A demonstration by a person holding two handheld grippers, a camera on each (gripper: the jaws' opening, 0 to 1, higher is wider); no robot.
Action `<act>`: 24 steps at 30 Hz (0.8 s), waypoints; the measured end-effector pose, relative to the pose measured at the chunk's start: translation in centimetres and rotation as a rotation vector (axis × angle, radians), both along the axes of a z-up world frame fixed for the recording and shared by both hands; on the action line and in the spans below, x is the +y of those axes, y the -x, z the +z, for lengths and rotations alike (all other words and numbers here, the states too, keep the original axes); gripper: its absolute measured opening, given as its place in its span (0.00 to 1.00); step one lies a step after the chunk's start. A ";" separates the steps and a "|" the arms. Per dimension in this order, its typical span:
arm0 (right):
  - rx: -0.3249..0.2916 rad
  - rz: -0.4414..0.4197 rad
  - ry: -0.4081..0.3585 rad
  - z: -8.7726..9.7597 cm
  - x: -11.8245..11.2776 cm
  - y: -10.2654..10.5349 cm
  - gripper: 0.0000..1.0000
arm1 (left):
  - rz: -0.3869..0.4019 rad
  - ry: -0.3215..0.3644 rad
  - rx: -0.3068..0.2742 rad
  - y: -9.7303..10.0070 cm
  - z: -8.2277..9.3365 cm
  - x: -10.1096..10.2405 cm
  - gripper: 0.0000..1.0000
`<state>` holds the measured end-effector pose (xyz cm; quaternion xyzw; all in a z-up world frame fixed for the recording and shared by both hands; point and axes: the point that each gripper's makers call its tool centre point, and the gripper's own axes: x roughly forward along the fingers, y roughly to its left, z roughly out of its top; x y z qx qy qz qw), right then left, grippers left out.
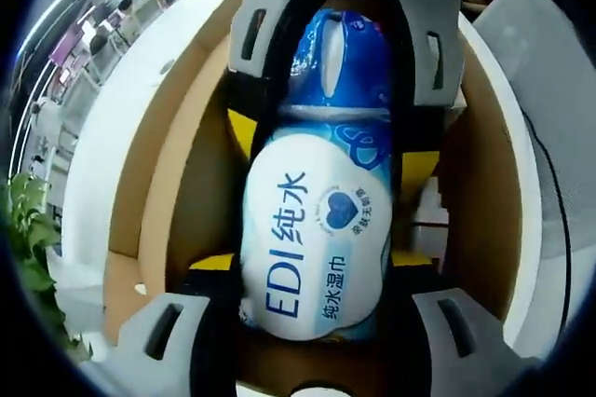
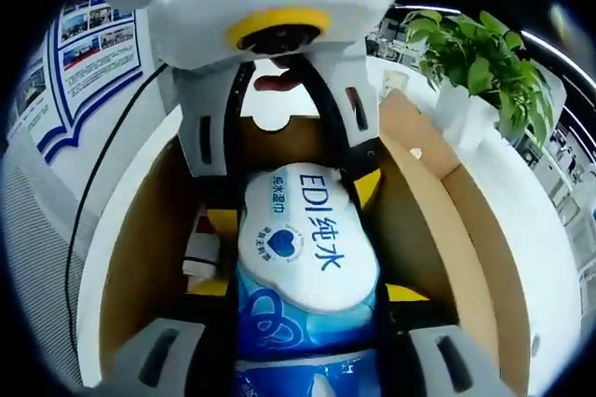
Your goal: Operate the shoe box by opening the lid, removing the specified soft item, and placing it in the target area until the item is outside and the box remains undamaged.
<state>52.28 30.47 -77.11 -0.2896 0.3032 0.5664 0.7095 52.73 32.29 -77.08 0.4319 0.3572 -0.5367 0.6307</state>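
Left gripper view, wipes pack (image 1: 321,239) between claw (image 1: 307,322) jaws

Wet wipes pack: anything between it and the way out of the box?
Nothing visible. The blue-and-white soft wet wipes pack sits in the open brown cardboard shoe box, squeezed from opposite ends by the left gripper and right gripper. No lid over it; only the box walls stand around it.

my matt grey plastic left gripper (image 1: 312,341) and right gripper (image 2: 298,360) flank a glossy, crinkled plastic wipes pack (image 1: 317,239) inside the matt brown cardboard shoe box (image 1: 177,155).
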 end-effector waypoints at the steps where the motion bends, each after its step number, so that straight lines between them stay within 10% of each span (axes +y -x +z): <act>1: -0.004 0.009 0.006 -0.1 0.0 -0.1 0.58 | -0.004 -0.003 0.000 0.0 0.0 0.0 0.62; 24: 0.008 0.036 0.021 -1.5 0.6 -0.1 0.57 | -0.058 -0.004 0.013 0.0 -1.1 -0.6 0.64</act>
